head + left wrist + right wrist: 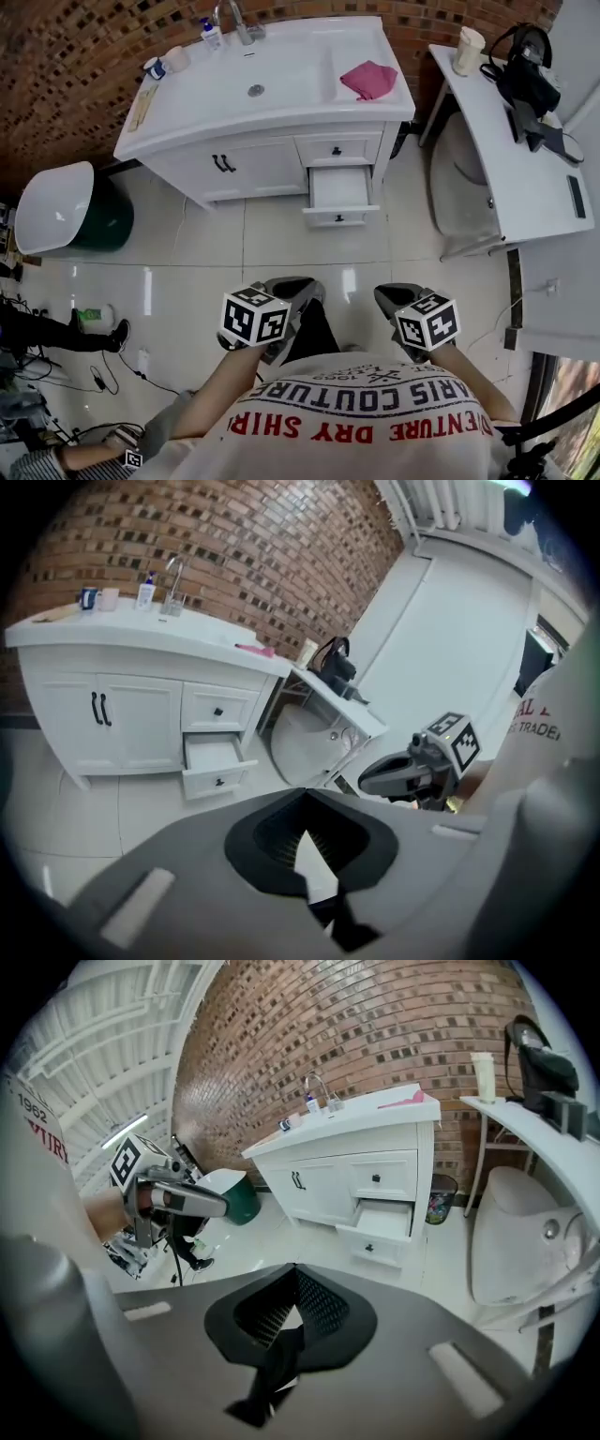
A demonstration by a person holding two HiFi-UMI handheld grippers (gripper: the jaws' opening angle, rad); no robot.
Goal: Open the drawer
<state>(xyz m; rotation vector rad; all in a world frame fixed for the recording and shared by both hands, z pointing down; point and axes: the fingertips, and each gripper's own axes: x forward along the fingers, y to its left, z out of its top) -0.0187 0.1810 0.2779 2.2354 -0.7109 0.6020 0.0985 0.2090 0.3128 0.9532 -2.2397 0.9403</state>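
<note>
The person's white shirt (356, 412) has upside-down print: dark "ARIS COUTUR", red "DRY SHIR"; elsewhere "1962" and "TRADE".

Rough brick wall (75, 56); glossy white floor tiles (272, 234); smooth glossy worktop (187, 103); shiny metal faucet (239, 21); soft pink cloth (368, 80); smooth white drawer (339, 187).

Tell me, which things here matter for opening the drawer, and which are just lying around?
Part of the job:
- the lower drawer, already pulled out
- the vanity cabinet holding it
- the left gripper and right gripper, both well back from it

Just lying about:
- the pink cloth and soap bottle on the counter
- the paper cup and headphones on the side table
</note>
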